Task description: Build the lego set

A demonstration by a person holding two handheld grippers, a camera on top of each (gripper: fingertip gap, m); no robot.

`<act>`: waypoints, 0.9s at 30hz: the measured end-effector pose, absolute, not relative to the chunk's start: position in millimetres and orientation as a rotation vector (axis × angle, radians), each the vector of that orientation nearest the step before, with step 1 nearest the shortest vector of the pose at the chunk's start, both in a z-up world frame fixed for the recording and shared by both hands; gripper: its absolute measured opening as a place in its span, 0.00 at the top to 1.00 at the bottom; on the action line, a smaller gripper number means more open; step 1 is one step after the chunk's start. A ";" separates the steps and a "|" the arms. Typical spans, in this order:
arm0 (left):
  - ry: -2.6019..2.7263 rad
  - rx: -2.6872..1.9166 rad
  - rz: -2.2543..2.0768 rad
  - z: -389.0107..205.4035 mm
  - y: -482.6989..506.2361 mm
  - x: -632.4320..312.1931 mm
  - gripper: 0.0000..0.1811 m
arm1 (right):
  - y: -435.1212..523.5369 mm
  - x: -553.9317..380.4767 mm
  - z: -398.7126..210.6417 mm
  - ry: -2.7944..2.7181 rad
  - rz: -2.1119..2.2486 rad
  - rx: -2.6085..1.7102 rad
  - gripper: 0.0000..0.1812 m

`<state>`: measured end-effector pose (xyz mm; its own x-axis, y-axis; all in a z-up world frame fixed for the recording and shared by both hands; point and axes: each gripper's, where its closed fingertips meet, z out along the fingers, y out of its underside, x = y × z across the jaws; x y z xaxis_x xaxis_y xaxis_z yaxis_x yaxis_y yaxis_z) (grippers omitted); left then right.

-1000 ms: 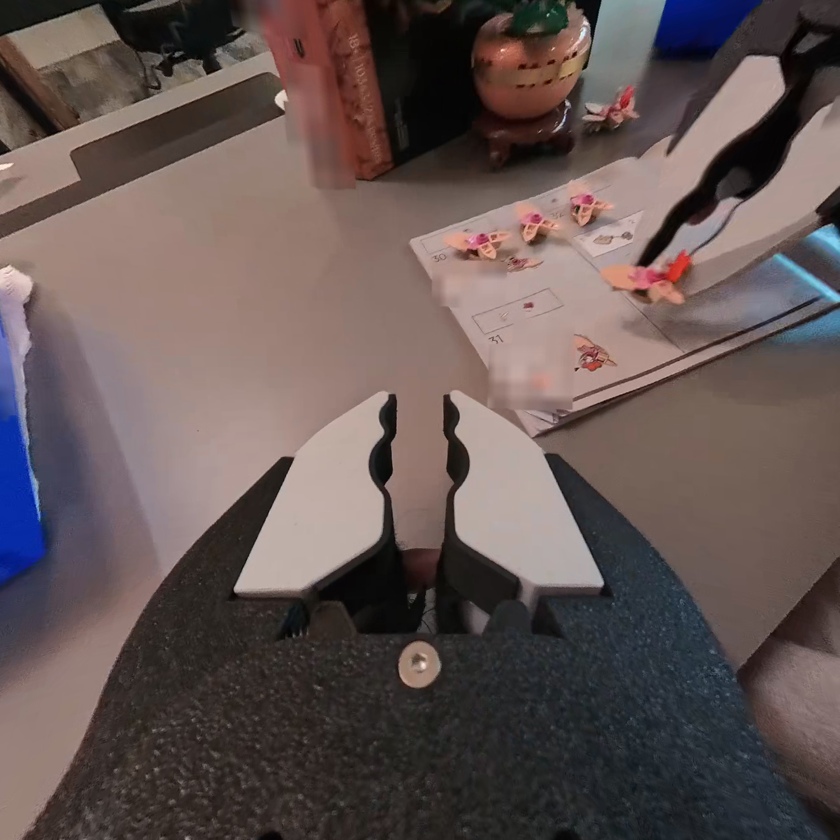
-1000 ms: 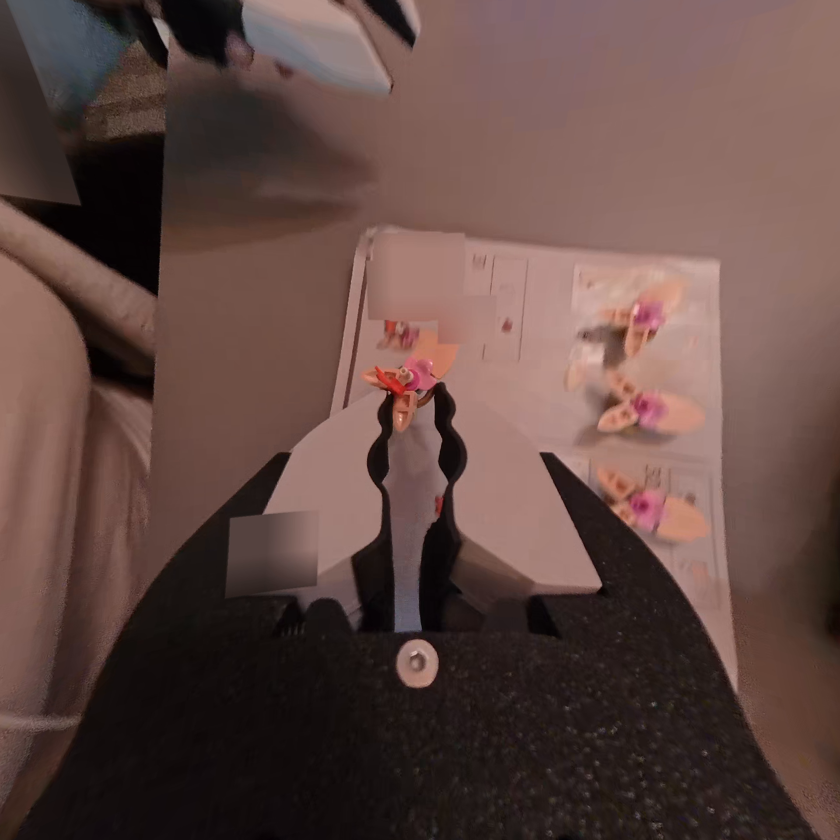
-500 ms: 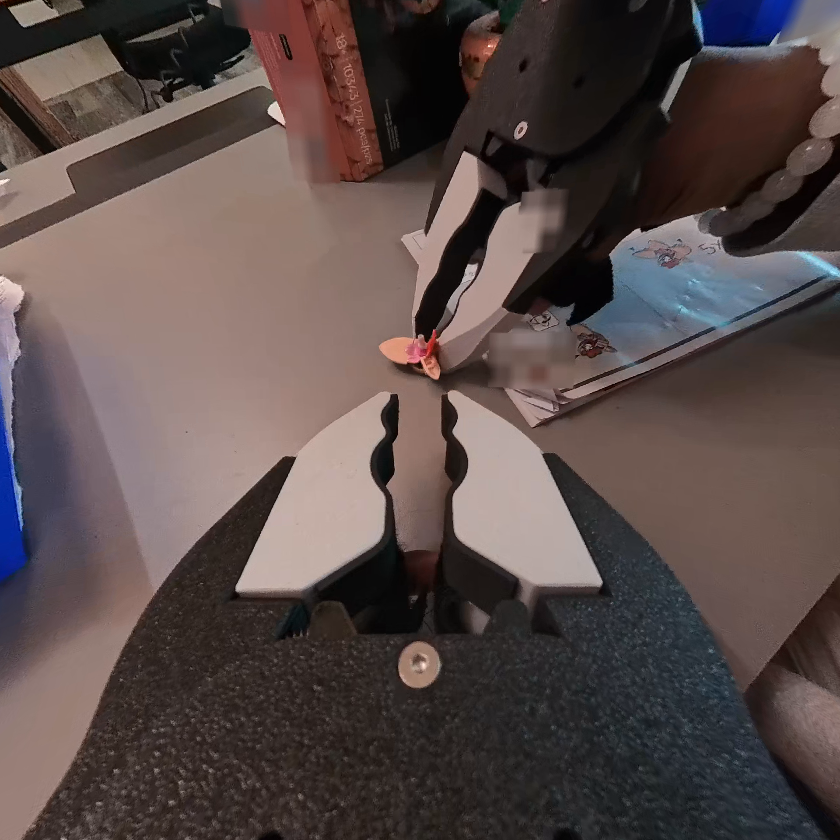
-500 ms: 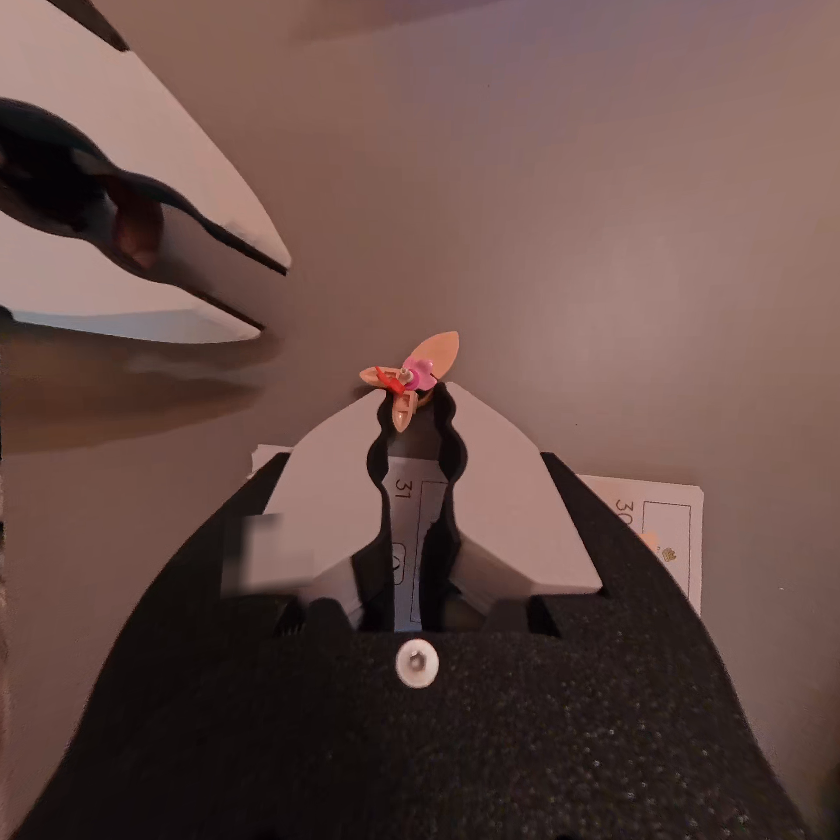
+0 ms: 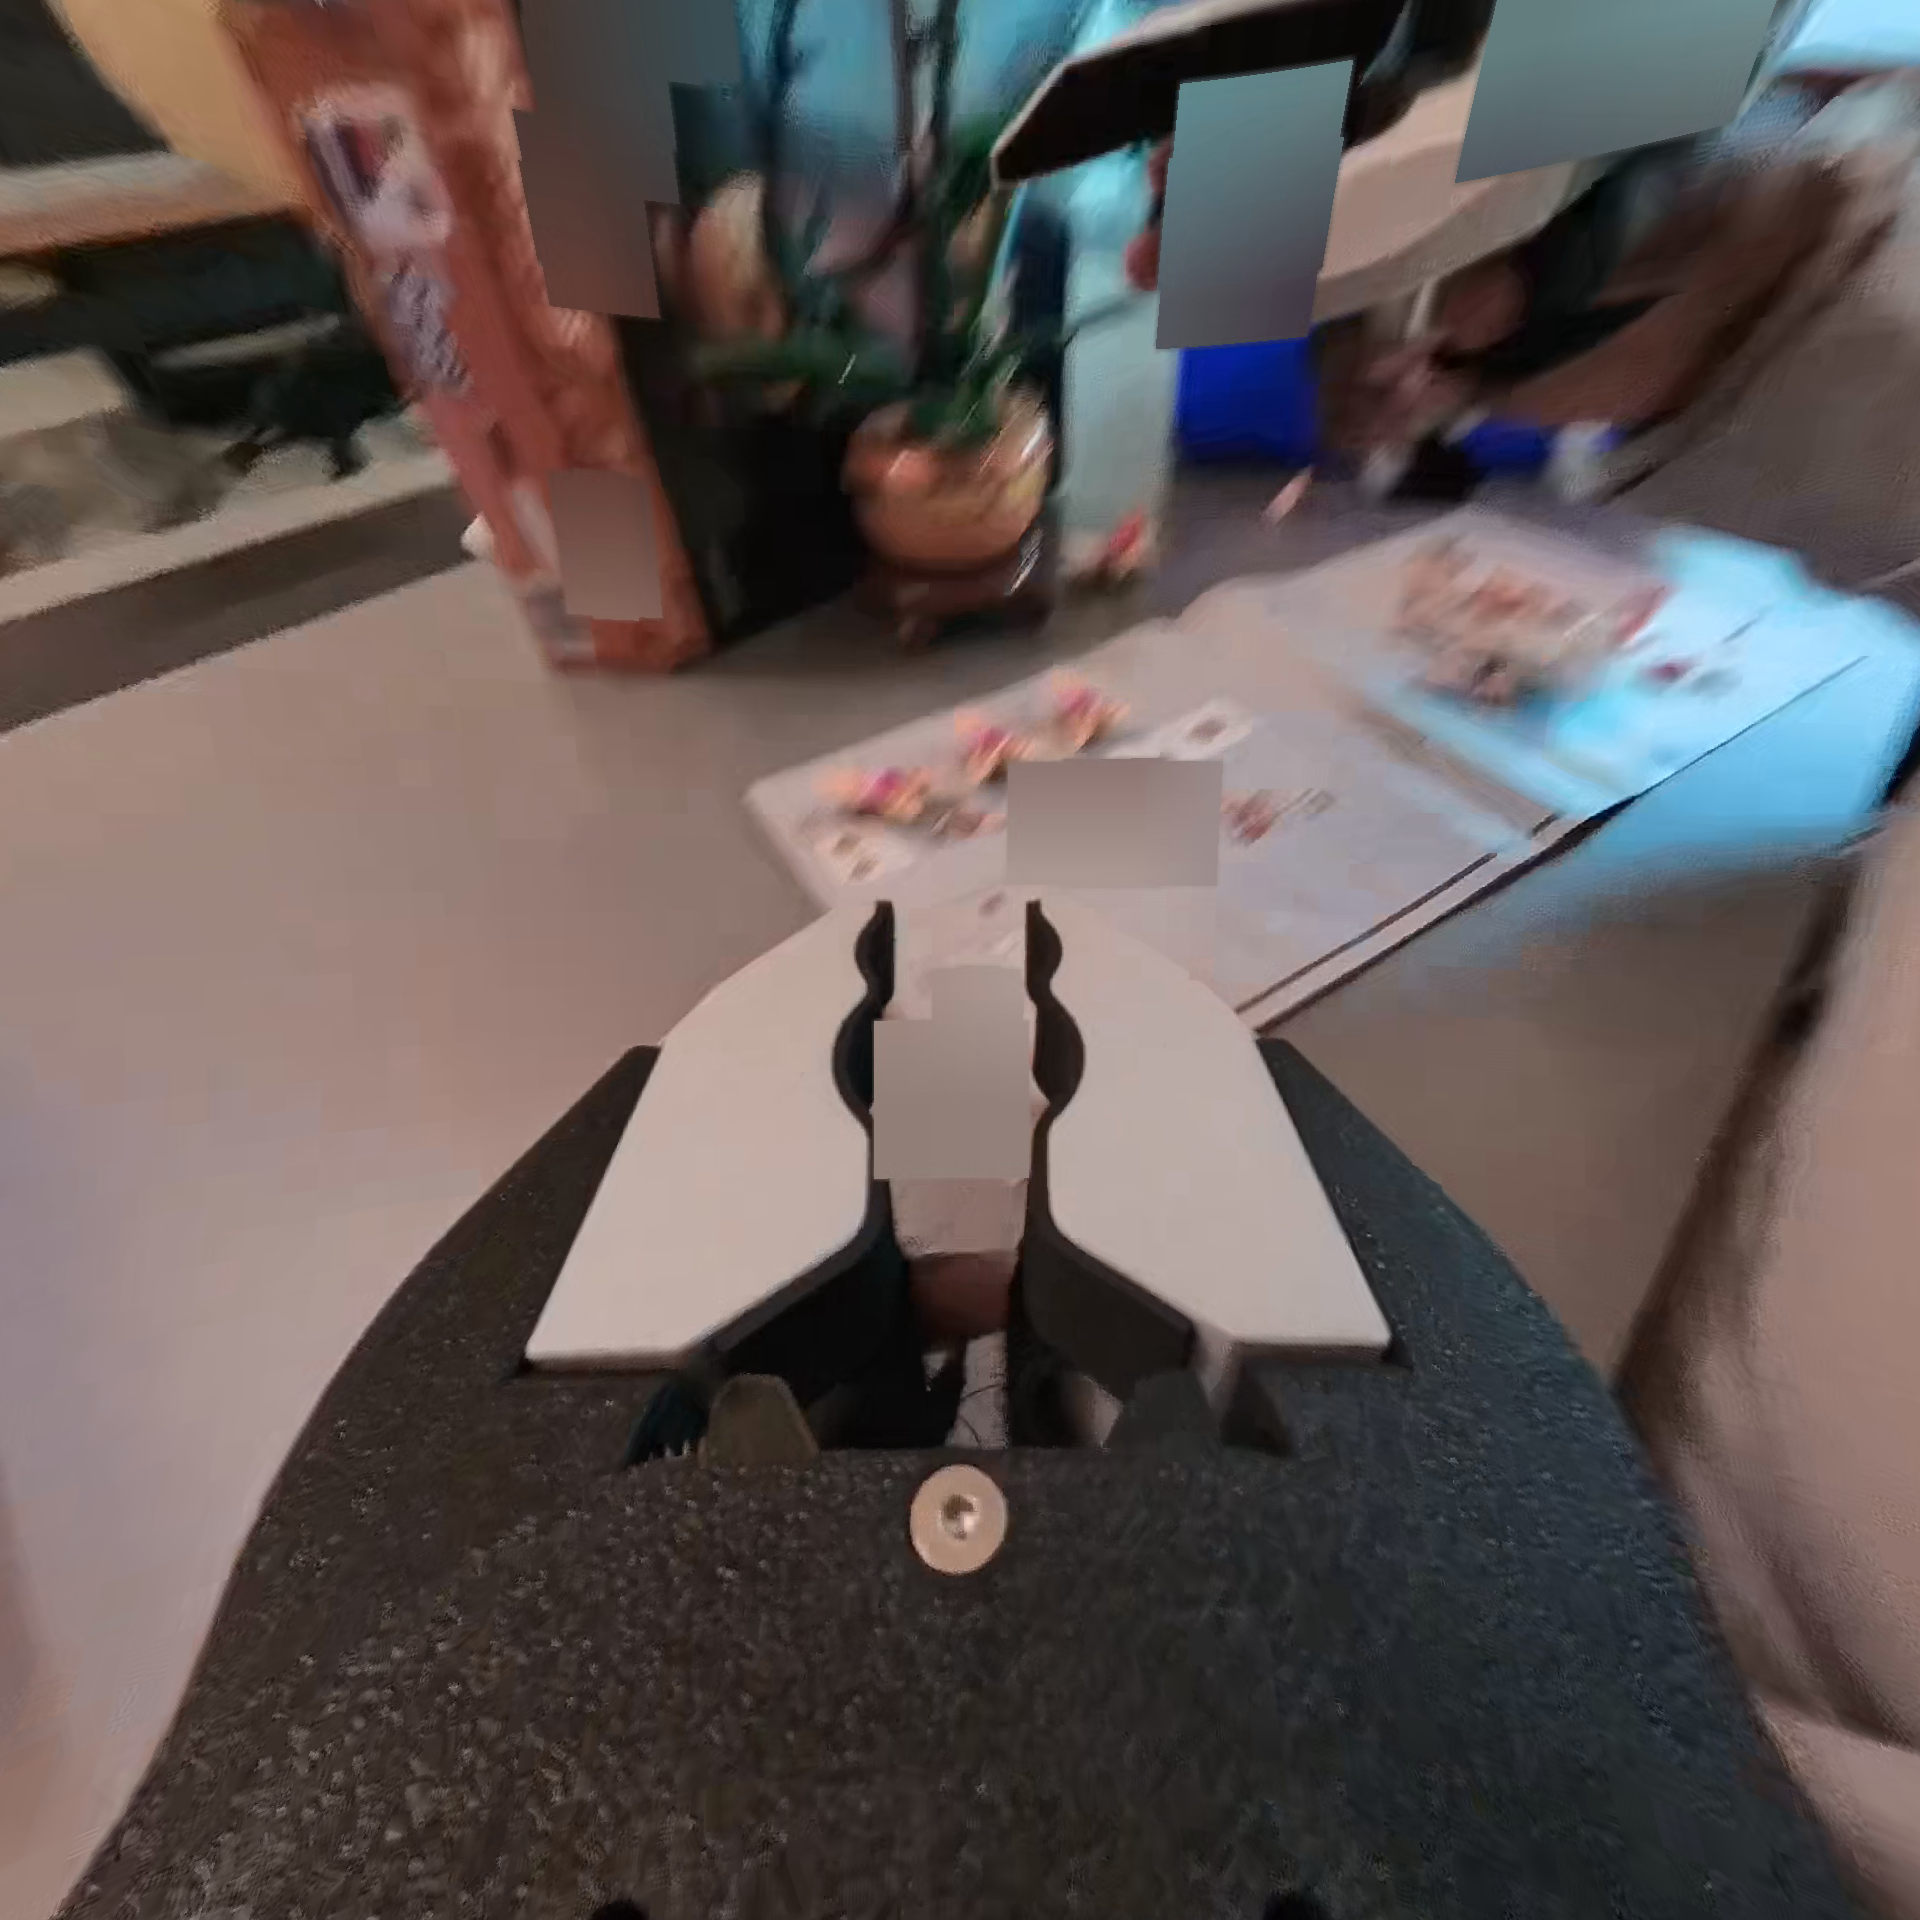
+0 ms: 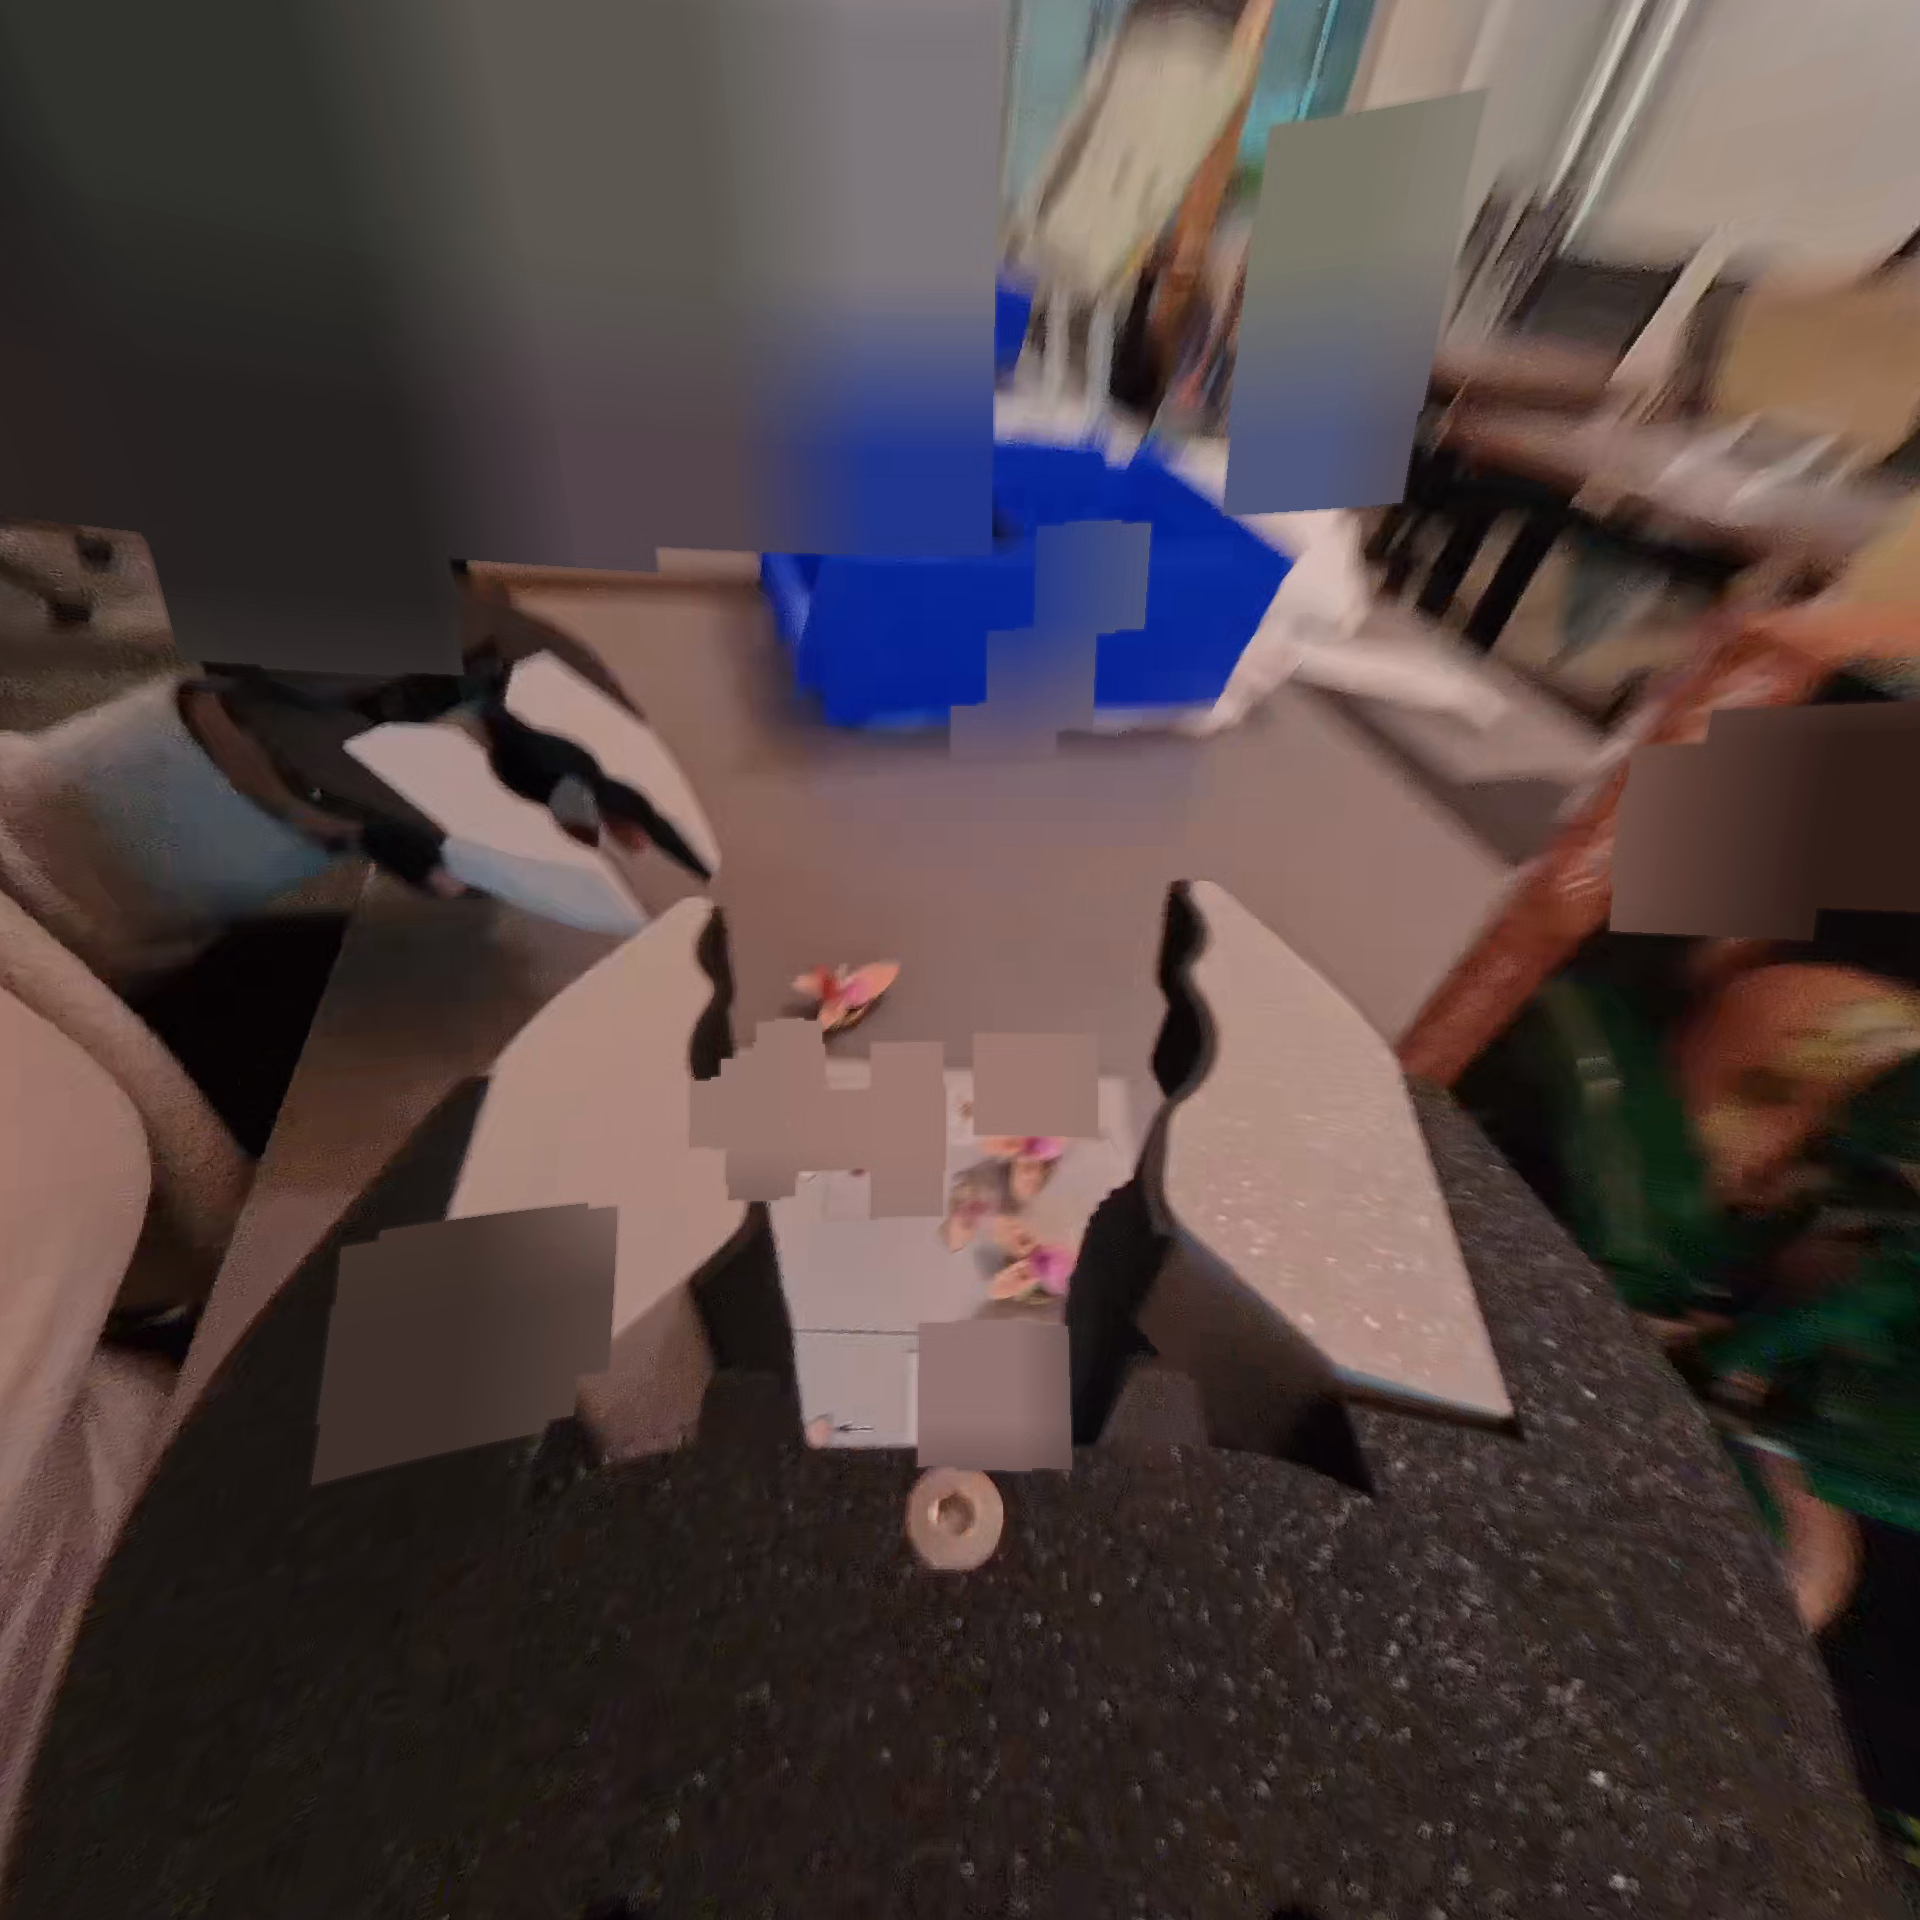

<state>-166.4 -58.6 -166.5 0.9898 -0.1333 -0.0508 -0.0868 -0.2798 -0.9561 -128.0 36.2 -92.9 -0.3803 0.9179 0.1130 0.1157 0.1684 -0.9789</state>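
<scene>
A: Right gripper?
B: Jaws spread wide, nothing between them. It hangs above the table, over the near edge of the booklet.

A: And the flower?
B: Small tan-and-pink lego flower lies on the bare table just past the booklet edge, seen through the gap between the right fingers. Not touched by either tool.

A: Left gripper?
B: In its own view, left gripper has a narrow gap between the jaws, holding nothing. It also shows in the right view at left, near the flower but apart from it.

A: What's in front of the left one?
B: Booklet lies open on the table, its corner right under the tips. Behind it a box stands upright, and beside that a pot with green leaves. All heavily motion-blurred.

A: Anything else?
B: Blue bin at the far side of the table in the right view. Loose flowers on the booklet page look printed or real, can't tell through the blur.
</scene>
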 end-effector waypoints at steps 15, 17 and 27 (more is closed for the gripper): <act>0.298 -1.757 -0.183 -158.5 1.6 -104.6 0.65 | 96.2 -98.2 -225.0 -2.108 0.864 -1.463 0.58; 0.324 -1.766 -0.157 -160.7 4.6 -103.0 0.67 | 96.4 -101.1 -236.9 -2.168 0.818 -1.481 0.60; 0.393 -1.852 -0.142 -173.8 2.1 -101.9 0.73 | 65.4 -87.3 -244.3 -2.586 0.964 -1.021 0.74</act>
